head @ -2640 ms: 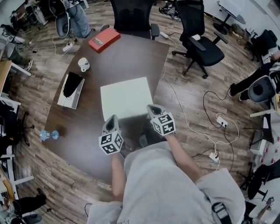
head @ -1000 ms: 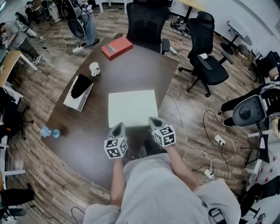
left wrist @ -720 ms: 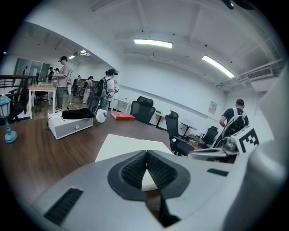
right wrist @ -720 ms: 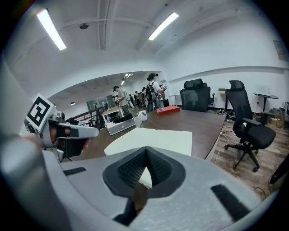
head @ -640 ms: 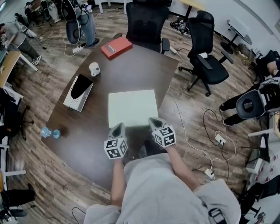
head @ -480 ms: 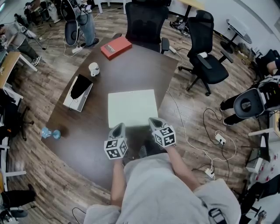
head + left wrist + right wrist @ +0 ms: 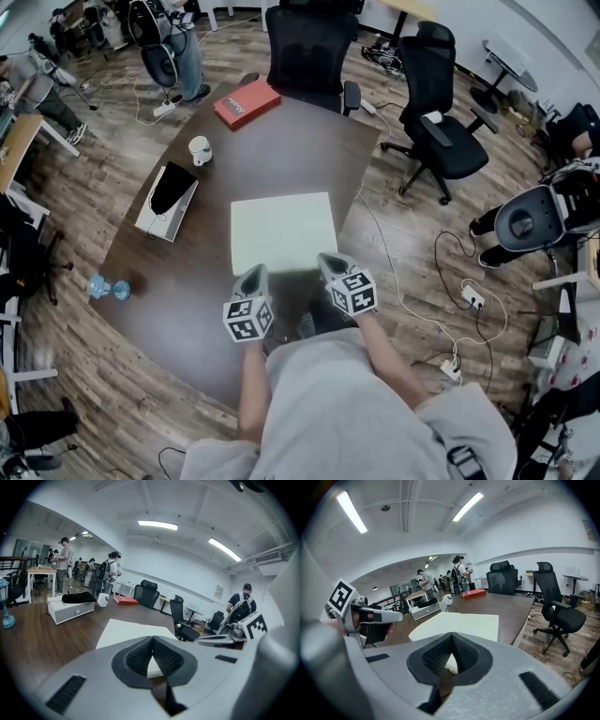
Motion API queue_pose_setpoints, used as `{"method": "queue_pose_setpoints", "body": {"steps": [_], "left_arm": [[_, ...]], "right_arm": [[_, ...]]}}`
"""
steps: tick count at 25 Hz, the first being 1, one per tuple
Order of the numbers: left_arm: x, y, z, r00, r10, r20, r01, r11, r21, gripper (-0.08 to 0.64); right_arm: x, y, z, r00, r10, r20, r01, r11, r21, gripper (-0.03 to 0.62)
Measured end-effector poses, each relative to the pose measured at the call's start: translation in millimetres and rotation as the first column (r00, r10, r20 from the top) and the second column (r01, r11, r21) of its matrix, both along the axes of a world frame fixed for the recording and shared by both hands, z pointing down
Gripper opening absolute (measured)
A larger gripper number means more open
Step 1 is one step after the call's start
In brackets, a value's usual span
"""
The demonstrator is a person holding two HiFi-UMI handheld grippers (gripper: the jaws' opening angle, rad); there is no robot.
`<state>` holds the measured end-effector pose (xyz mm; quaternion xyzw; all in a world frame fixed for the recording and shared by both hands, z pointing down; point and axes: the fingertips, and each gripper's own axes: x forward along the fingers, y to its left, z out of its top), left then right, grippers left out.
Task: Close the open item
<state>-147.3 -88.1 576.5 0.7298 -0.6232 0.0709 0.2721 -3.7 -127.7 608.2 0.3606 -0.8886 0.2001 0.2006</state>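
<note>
A pale flat square panel (image 7: 284, 230) lies shut and flat in the middle of the dark brown table (image 7: 309, 141). It also shows in the left gripper view (image 7: 131, 632) and the right gripper view (image 7: 459, 623). My left gripper (image 7: 251, 272) hovers at the panel's near left corner, shut with nothing in it (image 7: 152, 641). At the near right corner my right gripper (image 7: 328, 258) is shut and empty too (image 7: 451, 639). A white drawer box (image 7: 166, 211) with a black thing on top sits at the table's left.
A white mug (image 7: 200, 149) and a red book (image 7: 247, 102) lie at the far end of the table. A blue object (image 7: 105, 288) stands near the left edge. Black office chairs (image 7: 309, 37) (image 7: 441, 112) stand beyond and to the right. Cables run across the floor.
Both grippers stay where they were, shut. Only the head camera's framing has drifted a little.
</note>
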Motion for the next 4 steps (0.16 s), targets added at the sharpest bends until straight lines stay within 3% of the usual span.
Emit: {"method": "queue_pose_setpoints", "body": {"steps": [4], "left_arm": [[-3.6,0.9,1.7,1.000,-0.002,0.001,0.002,1.000,-0.002,0.005]], "right_arm": [[-2.1,2.3,2.1,1.000,-0.003,-0.002,0.003,1.000,-0.006,-0.006]]}}
